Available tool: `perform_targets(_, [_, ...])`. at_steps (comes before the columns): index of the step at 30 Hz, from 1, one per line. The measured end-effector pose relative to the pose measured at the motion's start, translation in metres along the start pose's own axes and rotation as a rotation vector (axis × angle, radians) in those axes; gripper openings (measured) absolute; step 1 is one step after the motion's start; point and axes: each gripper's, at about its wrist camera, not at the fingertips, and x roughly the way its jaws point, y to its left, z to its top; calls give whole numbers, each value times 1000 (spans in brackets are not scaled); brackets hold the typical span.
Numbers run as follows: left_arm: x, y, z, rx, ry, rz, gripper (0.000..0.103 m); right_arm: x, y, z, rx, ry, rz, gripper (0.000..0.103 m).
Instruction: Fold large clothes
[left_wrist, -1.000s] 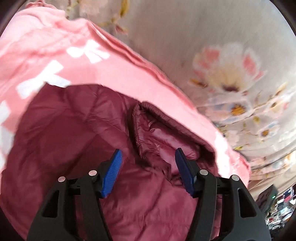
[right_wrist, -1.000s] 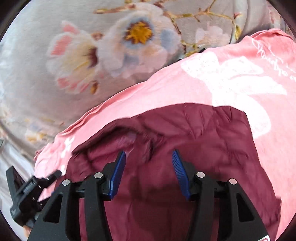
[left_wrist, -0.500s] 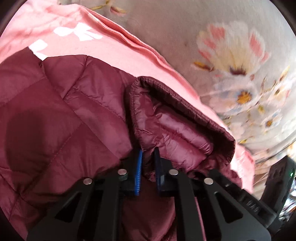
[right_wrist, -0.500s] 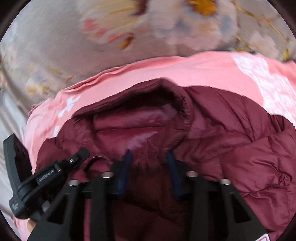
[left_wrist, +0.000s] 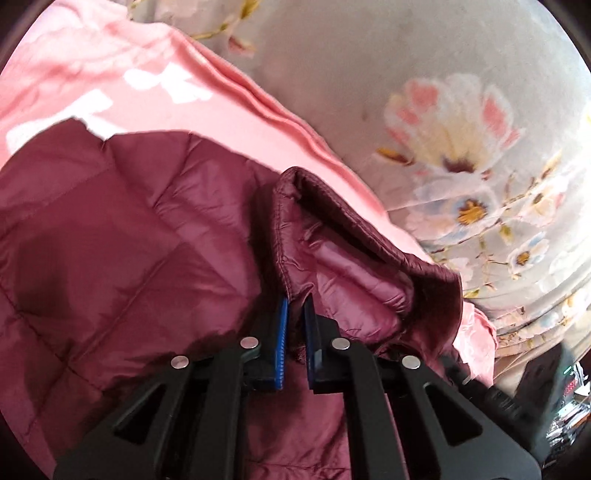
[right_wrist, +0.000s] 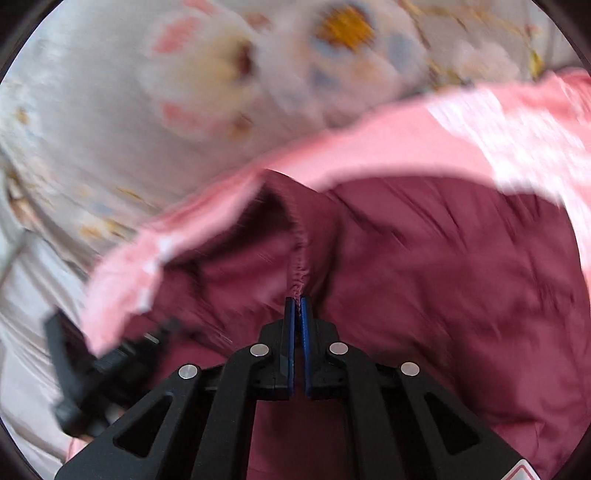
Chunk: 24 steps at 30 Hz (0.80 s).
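Maroon quilted jacket (left_wrist: 155, 236) on pink garment (left_wrist: 258, 122) | floral sheet (left_wrist: 443, 92) around | left gripper (left_wrist: 294, 314), right gripper (right_wrist: 297, 306): fingers clamp collar

Left gripper (left_wrist: 294, 314) closing, right gripper (right_wrist: 297, 306) clamped.

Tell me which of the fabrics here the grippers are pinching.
The maroon quilted jacket, at its collar edge. Both the left gripper and right gripper clamp it; the pink garment under it and the floral sheet are ungripped.

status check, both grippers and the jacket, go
Left gripper closing on the maroon jacket collar edge. Right gripper shut on the collar's other side. Jacket lies on pink cloth; nothing in the way.
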Motion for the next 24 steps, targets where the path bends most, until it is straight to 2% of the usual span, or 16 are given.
perform_targets(4, [5,-4,-5,37,28,56,7,12,-12,-9,-13,31,-42,2])
perform_targets(9, [15,-7,-7,64,61,124,8,12,4,-10,-83,21,-151,0])
perform_targets(10, [16,-8,-8,77,62,143,8,5,9,-8,-79,-1,-186,2])
perform_targets(11, [17,-10,-9,91,61,159,8,-1,15,-7,-77,-30,-201,9])
perform_targets(13, [18,-13,-10,108,60,175,8,-22,33,-4,-103,-100,-167,10])
perform_targets(14, [18,-13,-10,111,59,178,8,-26,41,-3,-125,-105,-142,10])
perform_targets(16, [18,-11,-10,107,61,175,8,-19,58,-2,-174,-71,-110,9])
perform_targets(17, [18,-11,-10,106,62,173,8,-6,64,-4,-192,-28,-103,5])
perform_targets(19, [18,-9,-10,106,65,171,8,19,60,-11,-206,43,-143,3])
perform_targets(22, [20,-9,-9,104,69,170,8,30,42,-21,-197,60,-205,0])
perform_targets(24, [21,-10,-9,105,71,171,8,30,29,-20,-166,56,-191,0])
